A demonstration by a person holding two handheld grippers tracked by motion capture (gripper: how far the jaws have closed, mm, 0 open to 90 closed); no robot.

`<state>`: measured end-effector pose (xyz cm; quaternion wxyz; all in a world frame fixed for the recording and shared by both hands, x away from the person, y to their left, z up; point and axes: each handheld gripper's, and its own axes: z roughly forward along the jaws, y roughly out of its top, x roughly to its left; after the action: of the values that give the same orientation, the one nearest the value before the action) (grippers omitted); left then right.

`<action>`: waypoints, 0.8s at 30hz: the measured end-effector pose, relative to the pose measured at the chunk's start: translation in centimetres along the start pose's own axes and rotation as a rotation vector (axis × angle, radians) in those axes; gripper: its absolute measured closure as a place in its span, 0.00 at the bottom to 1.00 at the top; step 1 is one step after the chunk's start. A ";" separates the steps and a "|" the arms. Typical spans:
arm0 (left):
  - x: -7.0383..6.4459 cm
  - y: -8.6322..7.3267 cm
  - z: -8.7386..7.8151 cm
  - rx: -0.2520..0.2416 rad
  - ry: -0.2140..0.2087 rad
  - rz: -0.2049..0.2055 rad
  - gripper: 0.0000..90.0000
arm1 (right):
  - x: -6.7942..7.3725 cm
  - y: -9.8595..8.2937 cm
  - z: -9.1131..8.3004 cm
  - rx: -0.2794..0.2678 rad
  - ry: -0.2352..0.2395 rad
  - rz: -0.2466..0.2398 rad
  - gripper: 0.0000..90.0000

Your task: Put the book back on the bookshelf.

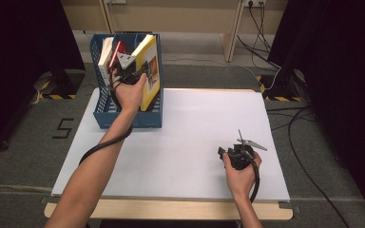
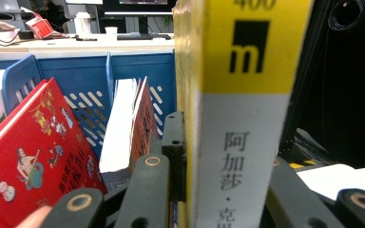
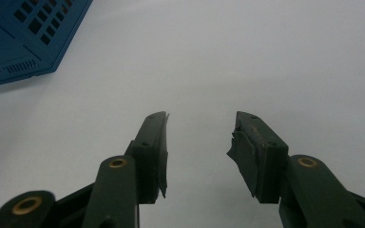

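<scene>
- The left gripper (image 1: 135,71) was up at the blue file basket (image 1: 105,116) at the table's far left corner, its jaws clamped on the spine of the yellow book (image 1: 151,71).
- In the left gripper view, the yellow book (image 2: 240,123) stood upright between the jaws; its spine was yellow above and grey below, with a black "m" mark and Chinese characters.
- The yellow book sat in the rightmost part of the blue file basket (image 2: 90,76), leaning against its right side in the high view.
- A red picture book (image 2: 33,152) leaned tilted at the left, and a white-paged book (image 2: 121,128) stood between it and the yellow one.
- The right gripper (image 1: 240,154) rested low over the white table (image 1: 190,128), near its front right, well apart from the basket.
- In the right gripper view, the right gripper (image 3: 199,152) held nothing, its jaws spread apart above the bare tabletop.
</scene>
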<state>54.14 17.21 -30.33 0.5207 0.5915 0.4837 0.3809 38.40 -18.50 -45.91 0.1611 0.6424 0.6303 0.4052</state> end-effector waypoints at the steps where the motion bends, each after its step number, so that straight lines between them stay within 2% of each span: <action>1: 0.0 0.0 0.1 0.000 0.000 0.000 0.83 | 0.0 0.0 0.0 0.000 -0.001 -0.001 0.62; 24: 0.3 -1.2 1.3 0.031 0.030 -0.004 0.83 | -0.1 0.0 0.1 0.001 0.001 -0.005 0.62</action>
<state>55.24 17.15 -31.71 0.5048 0.5926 0.4987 0.3812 38.47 -18.56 -45.99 0.1614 0.6406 0.6323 0.4048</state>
